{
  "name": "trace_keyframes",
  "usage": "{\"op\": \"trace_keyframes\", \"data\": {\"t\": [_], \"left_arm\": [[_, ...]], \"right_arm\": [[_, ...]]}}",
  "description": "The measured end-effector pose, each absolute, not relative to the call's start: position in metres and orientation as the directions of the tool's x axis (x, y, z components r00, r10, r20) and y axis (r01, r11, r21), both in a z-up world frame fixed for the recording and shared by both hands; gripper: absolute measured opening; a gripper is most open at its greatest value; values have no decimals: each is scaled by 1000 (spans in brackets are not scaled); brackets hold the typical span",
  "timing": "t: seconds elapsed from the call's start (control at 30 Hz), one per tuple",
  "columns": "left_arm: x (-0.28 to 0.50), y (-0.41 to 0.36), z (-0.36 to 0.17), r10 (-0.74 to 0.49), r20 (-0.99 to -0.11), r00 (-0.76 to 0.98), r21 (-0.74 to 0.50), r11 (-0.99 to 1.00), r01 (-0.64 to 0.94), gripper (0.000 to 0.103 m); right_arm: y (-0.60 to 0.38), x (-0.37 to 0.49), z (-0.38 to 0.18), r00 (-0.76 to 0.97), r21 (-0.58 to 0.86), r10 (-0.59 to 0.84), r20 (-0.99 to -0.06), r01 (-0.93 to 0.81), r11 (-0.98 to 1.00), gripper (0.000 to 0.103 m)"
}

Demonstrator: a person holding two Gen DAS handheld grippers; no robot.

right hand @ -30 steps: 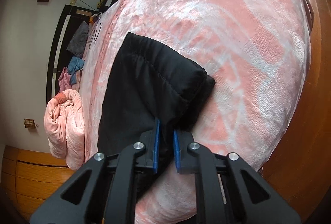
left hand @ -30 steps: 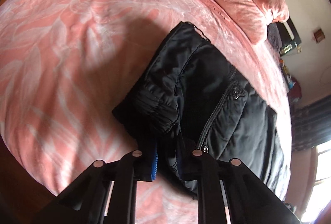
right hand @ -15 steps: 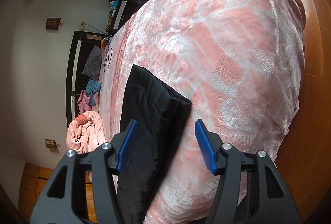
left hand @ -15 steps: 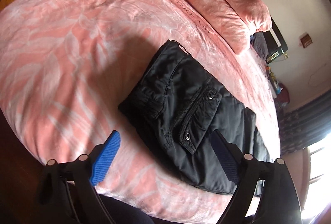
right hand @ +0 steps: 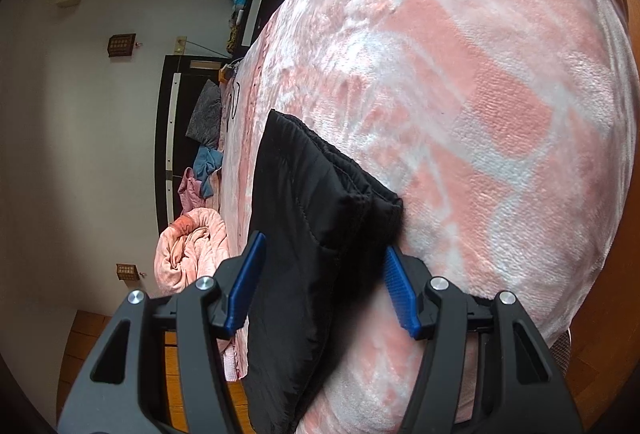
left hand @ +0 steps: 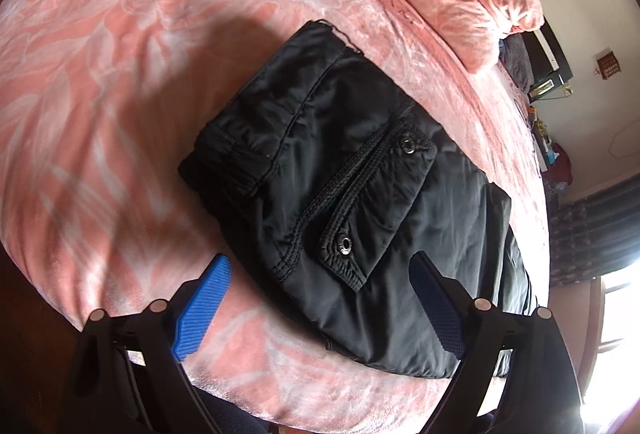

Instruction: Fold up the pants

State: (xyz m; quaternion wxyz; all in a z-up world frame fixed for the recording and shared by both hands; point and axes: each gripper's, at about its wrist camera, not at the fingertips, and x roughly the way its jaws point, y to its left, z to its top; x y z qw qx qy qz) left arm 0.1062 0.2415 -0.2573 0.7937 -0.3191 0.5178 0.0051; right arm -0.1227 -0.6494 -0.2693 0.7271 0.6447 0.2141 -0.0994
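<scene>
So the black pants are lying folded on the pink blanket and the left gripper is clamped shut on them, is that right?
Not quite. The black pants do lie folded on the pink blanket, but the left gripper stands wide open, its blue pads clear of the fabric, as the left wrist view shows.

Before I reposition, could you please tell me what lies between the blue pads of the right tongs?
In the right wrist view, the folded black padded pants lie between the opening right tongs' blue pads, untouched, on the pink patterned blanket.

Each tool (left hand: 320,306) (right hand: 322,282) has black angular arms (silver screws at the joints) and ribbed blue pads (left hand: 200,314)
</scene>
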Motion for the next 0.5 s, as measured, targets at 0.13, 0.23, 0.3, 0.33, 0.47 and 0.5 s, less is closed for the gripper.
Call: {"op": "trace_keyframes", "data": {"t": [0.13, 0.23, 0.3, 0.33, 0.47, 0.5], "left_arm": [[106, 244, -262, -315, -834, 453, -498, 784, -372, 91], [105, 246, -263, -307, -839, 450, -489, 788, -374, 91], [104, 247, -264, -305, -840, 449, -488, 787, -377, 91], [105, 247, -265, -307, -840, 448, -489, 787, -377, 91], [104, 248, -268, -309, -839, 448, -492, 783, -380, 91], [103, 249, -268, -312, -837, 450, -495, 783, -377, 91]], "right_arm": [[-648, -119, -270, 888, 893, 134, -439, 415, 175, 61], [-651, -117, -266, 886, 892, 151, -438, 409, 192, 31], [-650, -109, -257, 890, 896, 160, -427, 392, 208, 27], [-651, -108, -254, 890, 896, 162, -425, 389, 214, 27], [-652, -101, -248, 879, 883, 159, -449, 410, 226, 20], [-652, -100, -246, 878, 881, 156, -453, 414, 230, 18]]}}
